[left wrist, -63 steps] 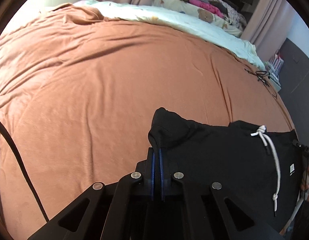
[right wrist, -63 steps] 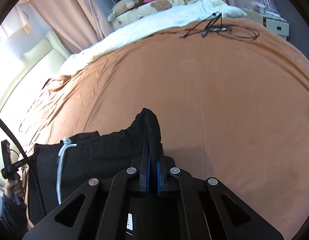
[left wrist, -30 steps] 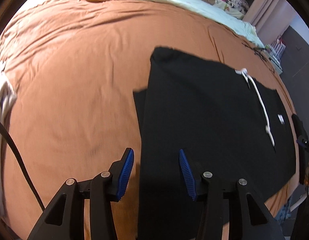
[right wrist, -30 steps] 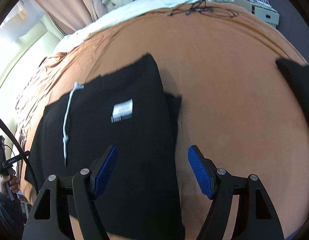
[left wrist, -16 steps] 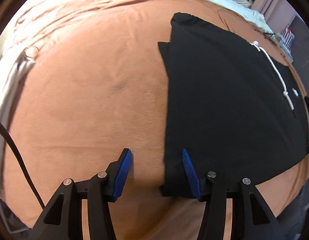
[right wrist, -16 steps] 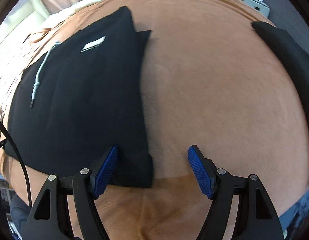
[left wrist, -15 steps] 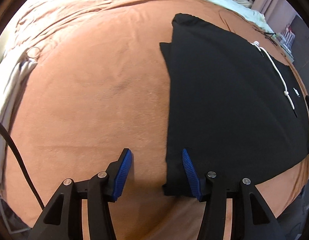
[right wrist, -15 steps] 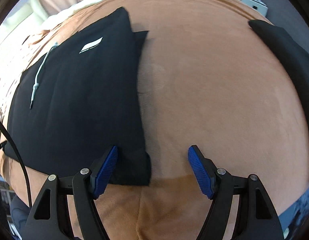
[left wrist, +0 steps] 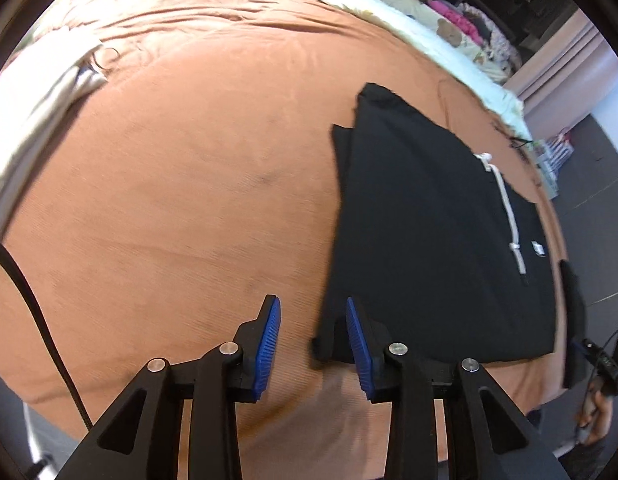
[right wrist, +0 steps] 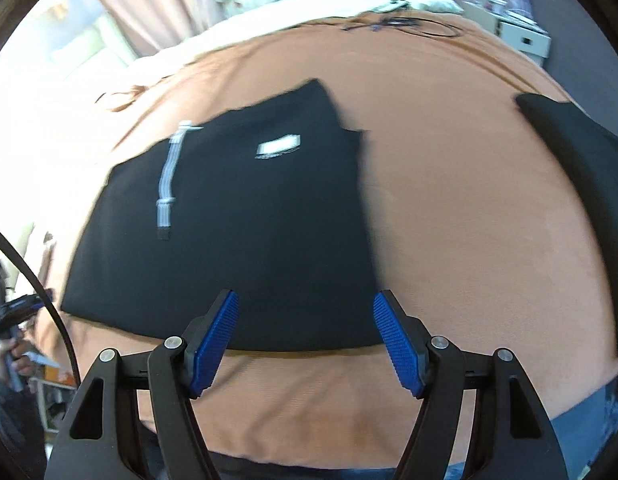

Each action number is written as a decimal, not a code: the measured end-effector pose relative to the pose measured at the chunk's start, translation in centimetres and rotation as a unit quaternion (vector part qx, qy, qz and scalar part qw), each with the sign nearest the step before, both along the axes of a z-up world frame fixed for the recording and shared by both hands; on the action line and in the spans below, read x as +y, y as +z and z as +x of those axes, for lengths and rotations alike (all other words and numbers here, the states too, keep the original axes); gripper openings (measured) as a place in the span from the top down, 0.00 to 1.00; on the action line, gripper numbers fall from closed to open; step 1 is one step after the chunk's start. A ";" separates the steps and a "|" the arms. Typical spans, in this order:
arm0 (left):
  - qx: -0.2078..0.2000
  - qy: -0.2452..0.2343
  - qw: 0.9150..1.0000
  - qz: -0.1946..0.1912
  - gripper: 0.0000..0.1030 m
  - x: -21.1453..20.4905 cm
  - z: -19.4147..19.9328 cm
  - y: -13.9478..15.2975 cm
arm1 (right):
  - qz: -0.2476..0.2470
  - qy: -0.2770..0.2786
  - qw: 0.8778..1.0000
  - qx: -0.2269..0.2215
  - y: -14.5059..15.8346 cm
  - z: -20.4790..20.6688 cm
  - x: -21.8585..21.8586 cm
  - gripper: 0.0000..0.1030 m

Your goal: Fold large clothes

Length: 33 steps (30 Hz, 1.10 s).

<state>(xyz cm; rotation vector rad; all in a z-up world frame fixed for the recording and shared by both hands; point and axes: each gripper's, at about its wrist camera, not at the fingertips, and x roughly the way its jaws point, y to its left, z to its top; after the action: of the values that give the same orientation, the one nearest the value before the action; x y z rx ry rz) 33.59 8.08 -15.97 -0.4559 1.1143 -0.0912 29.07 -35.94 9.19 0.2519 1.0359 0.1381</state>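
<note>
Black shorts [left wrist: 429, 224] lie folded flat on our orange bedspread [left wrist: 189, 200].
We hold both the left gripper [left wrist: 313, 344] and the right gripper [right wrist: 305, 340] spread, gripping nothing.

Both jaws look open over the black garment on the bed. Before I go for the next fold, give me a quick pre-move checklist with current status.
1. Left gripper open, holding nothing: ok.
2. Right gripper open, holding nothing: ok.
3. Black garment lying flat on the orange bedspread: ok.
4. Near left corner sits between the left jaws, ready to pinch: ok.
5. White drawstring lies loose on top and may shift in the fold: not ok.
6. Folded layers aligned: not ok, a lower layer sticks out along the garment's edge.
7. Second dark item stays apart: ok.
</note>
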 end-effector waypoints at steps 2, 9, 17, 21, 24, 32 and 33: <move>0.003 -0.003 1.000 -0.021 0.52 -0.7 0.0 -0.3 | 0.014 0.017 1.000 -0.002 0.4 0.3 1.4 0.33; 0.029 0.016 0.998 -0.058 0.51 -1.4 -0.4 -1.7 | 0.030 0.074 0.997 0.007 -0.3 2.5 5.7 0.35; 0.056 0.024 0.995 -0.079 0.50 -0.5 -0.8 -3.3 | 0.023 0.114 0.993 0.026 -2.6 7.1 9.9 0.39; 0.053 0.027 0.994 -0.086 0.50 -0.3 -0.5 -3.5 | 0.024 0.116 0.992 0.030 -3.1 10.2 10.8 0.54; 0.052 0.038 0.992 -0.107 0.50 0.3 0.1 -4.0 | 0.013 0.114 0.993 0.037 -4.1 12.5 12.2 0.55; 0.050 0.058 0.988 -0.135 0.50 0.6 0.4 -4.4 | 0.011 0.124 0.990 0.063 -7.5 17.5 15.4 0.94; 0.050 0.058 0.988 -0.136 0.50 0.7 0.4 -4.4 | 0.017 0.126 0.989 0.070 -7.9 17.6 15.7 0.95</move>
<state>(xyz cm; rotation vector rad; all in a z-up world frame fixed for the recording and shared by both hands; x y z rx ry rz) 33.98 8.75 -20.37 -0.7756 1.1763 -0.1198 46.71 -20.24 1.27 0.1616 1.2032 0.3706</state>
